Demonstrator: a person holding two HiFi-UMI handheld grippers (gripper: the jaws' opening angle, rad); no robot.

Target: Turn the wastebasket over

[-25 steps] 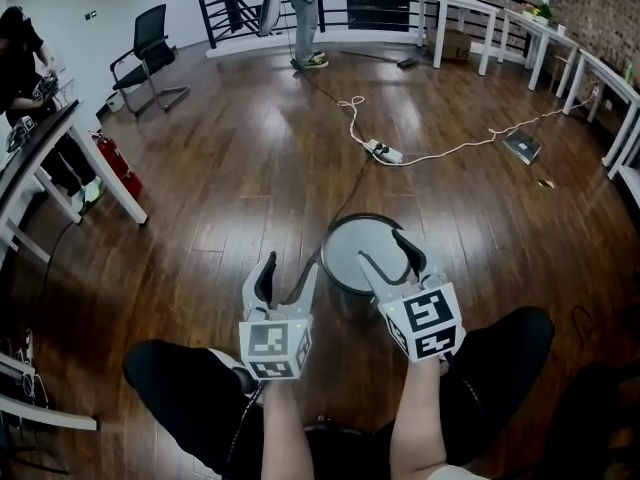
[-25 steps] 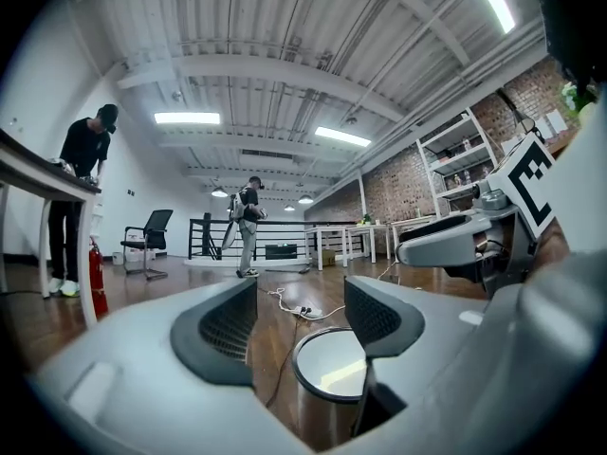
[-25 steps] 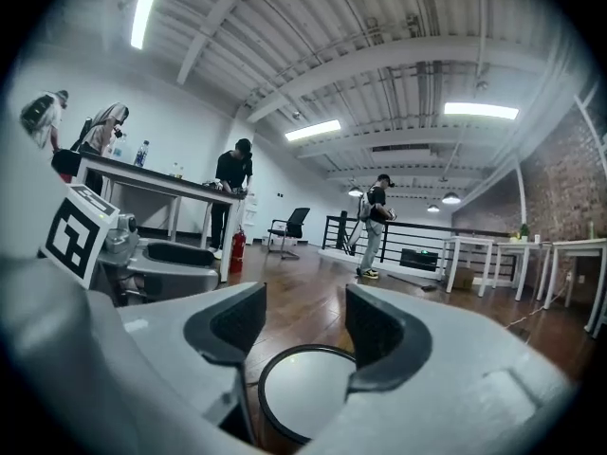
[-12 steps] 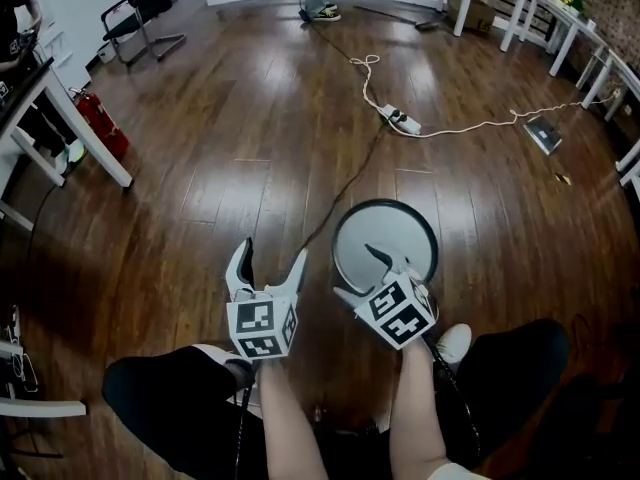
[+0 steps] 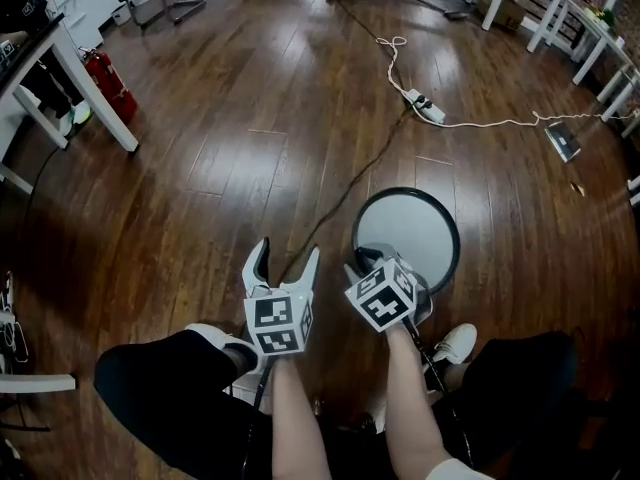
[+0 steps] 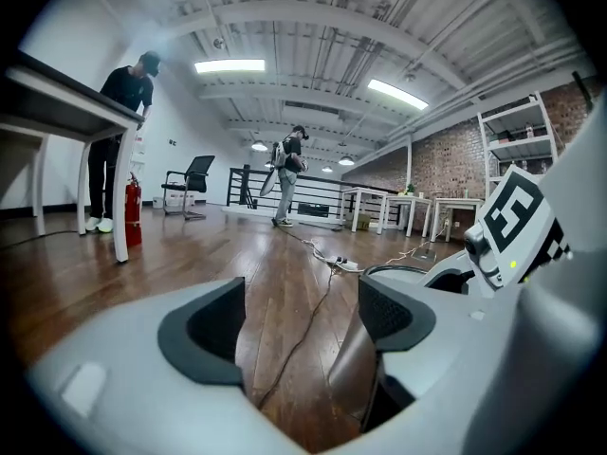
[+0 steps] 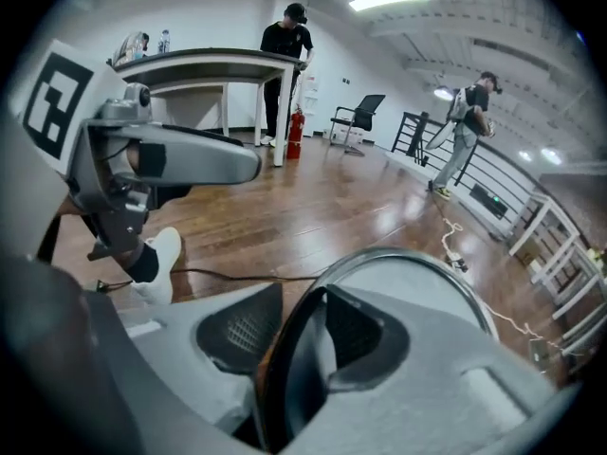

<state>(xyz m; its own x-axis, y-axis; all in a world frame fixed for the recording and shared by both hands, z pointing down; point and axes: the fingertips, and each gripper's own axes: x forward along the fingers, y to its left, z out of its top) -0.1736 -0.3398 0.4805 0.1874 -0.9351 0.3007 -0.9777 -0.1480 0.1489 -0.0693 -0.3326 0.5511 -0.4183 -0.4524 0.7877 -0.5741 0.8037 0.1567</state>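
Observation:
The wastebasket (image 5: 414,230) is a round metal bin with a dark rim, standing upright on the wood floor, its mouth facing up. My right gripper (image 5: 371,264) is at the near left of the rim. One jaw is inside the bin and one outside, and they have just been closing. In the right gripper view the rim (image 7: 379,255) runs between the pads of my right gripper (image 7: 289,335), which pinch it. My left gripper (image 5: 288,252) is open just left of the bin with nothing between its jaws. The left gripper view shows the bin's wall (image 6: 353,383) close on the right of my left gripper (image 6: 299,313).
A black cable (image 5: 333,212) runs across the floor past the bin toward a power strip (image 5: 424,101). My legs and a white shoe (image 5: 458,343) are close behind the bin. A table leg (image 5: 96,96) and a red extinguisher (image 5: 106,80) stand at the far left.
Both grippers have come down toward the floor. The right one dropped onto the bin's near rim and narrowed its jaws around it. The left one sank beside the bin, still wide.

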